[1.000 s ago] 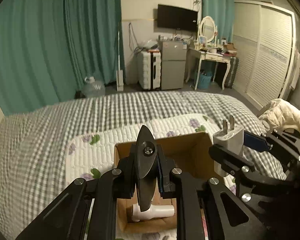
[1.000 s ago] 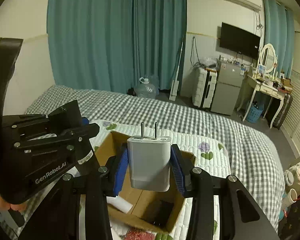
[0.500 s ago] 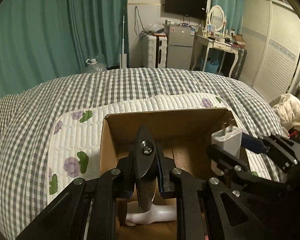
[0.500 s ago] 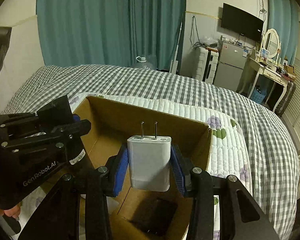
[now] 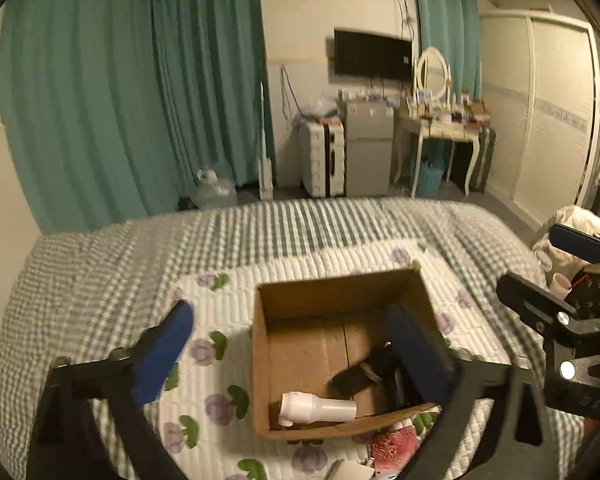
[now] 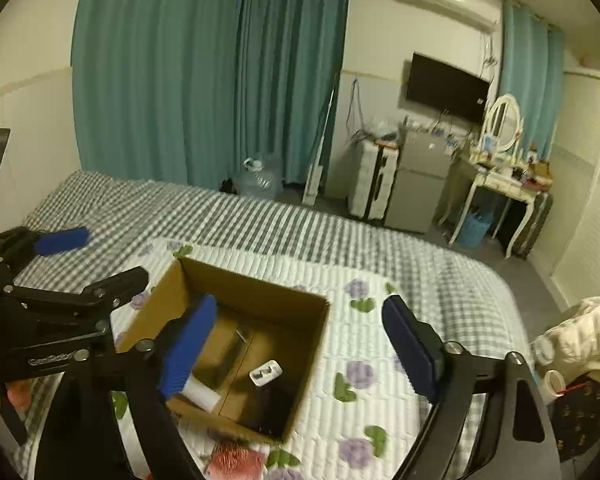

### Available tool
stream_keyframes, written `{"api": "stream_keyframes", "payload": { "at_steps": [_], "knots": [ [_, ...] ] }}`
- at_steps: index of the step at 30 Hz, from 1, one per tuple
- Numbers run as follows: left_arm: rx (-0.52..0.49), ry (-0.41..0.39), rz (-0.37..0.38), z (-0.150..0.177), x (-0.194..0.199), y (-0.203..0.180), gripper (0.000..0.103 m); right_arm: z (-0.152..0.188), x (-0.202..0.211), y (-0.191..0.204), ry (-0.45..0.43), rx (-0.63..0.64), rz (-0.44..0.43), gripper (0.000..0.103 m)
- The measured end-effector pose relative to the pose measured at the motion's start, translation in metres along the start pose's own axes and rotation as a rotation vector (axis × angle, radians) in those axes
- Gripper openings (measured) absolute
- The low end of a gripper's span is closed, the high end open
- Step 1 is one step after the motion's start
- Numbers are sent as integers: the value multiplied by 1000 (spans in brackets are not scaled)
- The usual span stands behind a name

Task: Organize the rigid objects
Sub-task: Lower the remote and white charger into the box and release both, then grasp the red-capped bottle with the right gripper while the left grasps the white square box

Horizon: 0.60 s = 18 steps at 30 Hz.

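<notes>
An open cardboard box (image 5: 332,292) sits on the white flowered quilt; it also shows in the right wrist view (image 6: 256,288). Inside lie a white cylinder (image 5: 318,408), a dark tool (image 5: 364,368) and the white charger plug (image 6: 266,372). My left gripper (image 5: 296,352) is open and empty above the box, with blue pads (image 5: 162,352) wide apart. My right gripper (image 6: 300,348) is open and empty above the box's right side. Each gripper shows in the other's view: the right one at the right edge (image 5: 556,280), the left one at the left edge (image 6: 76,260).
The box stands on a grey checked bed (image 5: 100,264). A red item (image 5: 392,444) lies by the box's near edge. A white jacket (image 6: 580,332) lies at the right. Teal curtains, a suitcase, a small fridge and a dressing table stand beyond the bed.
Both grippers have opened and risen. The dark tool left my left gripper and the white charger left my right gripper; both now lie in the box.
</notes>
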<state>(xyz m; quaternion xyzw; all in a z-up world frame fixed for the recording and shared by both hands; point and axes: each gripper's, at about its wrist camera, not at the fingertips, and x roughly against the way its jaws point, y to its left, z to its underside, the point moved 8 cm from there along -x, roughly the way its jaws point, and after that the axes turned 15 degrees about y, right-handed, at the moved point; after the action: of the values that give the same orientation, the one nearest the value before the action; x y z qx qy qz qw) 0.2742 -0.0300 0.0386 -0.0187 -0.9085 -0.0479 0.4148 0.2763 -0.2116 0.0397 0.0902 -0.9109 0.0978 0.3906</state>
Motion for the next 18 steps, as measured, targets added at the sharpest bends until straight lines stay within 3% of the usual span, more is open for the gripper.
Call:
{"api": "stream_keyframes", "payload": {
  "at_steps": [3,10,18],
  "knots": [
    [-1,-21,6,9,33,1,103,11,40,1,-25,16,40,103],
    [6,-79,7,57,85,12,103,51,96,12,-36,-2,71,103],
    [66,-43,-6,134,68,37,103,125,73,46,36,-93,21,103]
  ]
}}
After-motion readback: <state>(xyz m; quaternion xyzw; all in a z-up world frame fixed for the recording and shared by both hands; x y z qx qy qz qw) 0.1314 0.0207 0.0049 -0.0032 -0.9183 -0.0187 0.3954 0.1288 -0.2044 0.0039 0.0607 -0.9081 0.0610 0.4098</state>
